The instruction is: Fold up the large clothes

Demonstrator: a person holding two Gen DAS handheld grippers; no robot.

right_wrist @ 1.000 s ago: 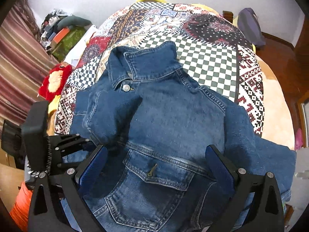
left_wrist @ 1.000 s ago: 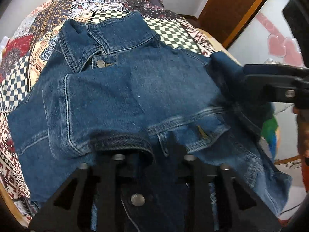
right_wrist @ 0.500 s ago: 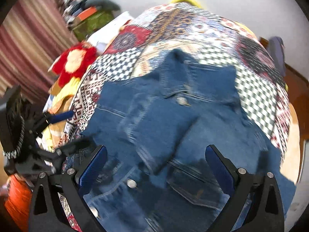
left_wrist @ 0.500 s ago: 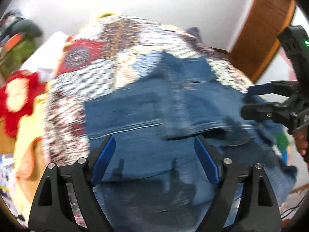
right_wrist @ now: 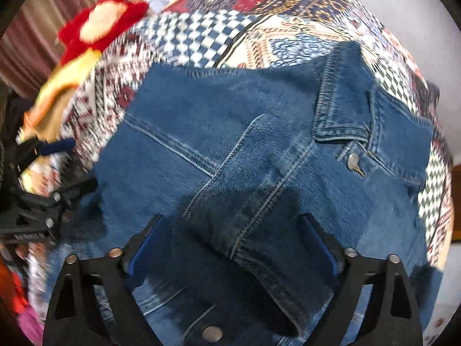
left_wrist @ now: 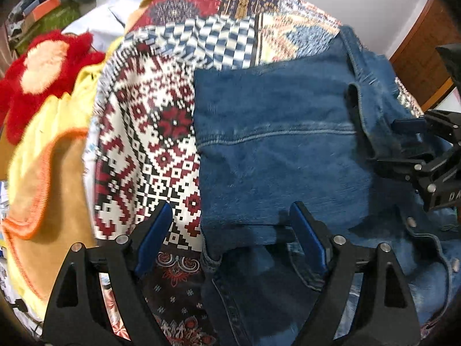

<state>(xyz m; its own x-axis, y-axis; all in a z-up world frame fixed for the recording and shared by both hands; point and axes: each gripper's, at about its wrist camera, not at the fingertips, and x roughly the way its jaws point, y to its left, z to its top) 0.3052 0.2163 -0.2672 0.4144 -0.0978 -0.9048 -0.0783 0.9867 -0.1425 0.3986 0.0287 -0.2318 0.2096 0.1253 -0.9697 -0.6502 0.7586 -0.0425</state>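
Observation:
A blue denim jacket [right_wrist: 288, 150] lies front up on a patchwork bedspread [left_wrist: 149, 132], collar [right_wrist: 345, 109] at the far right. One sleeve is folded across the chest, and its cuff [right_wrist: 259, 248] lies between the fingers of my right gripper [right_wrist: 232, 248]. That gripper's jaws are closing but stand wide, the pads clear of the cloth. My left gripper [left_wrist: 230, 239] is open above the jacket's folded left edge [left_wrist: 207, 173], one pad over the bedspread and one over denim. Each gripper shows in the other's view: the right gripper [left_wrist: 417, 155] and the left gripper [right_wrist: 43, 201].
A red plush toy [left_wrist: 43, 66] and a yellow and orange cloth [left_wrist: 43, 173] lie at the bed's left side. A heap of clutter [left_wrist: 43, 8] sits behind them. A wooden door [left_wrist: 417, 57] stands at the far right, a striped curtain [right_wrist: 28, 43] at the left.
My left gripper let go of the sleeve cuff and opened. Both grippers swung left and dropped toward the jacket's left side. The right jaws have narrowed a little.

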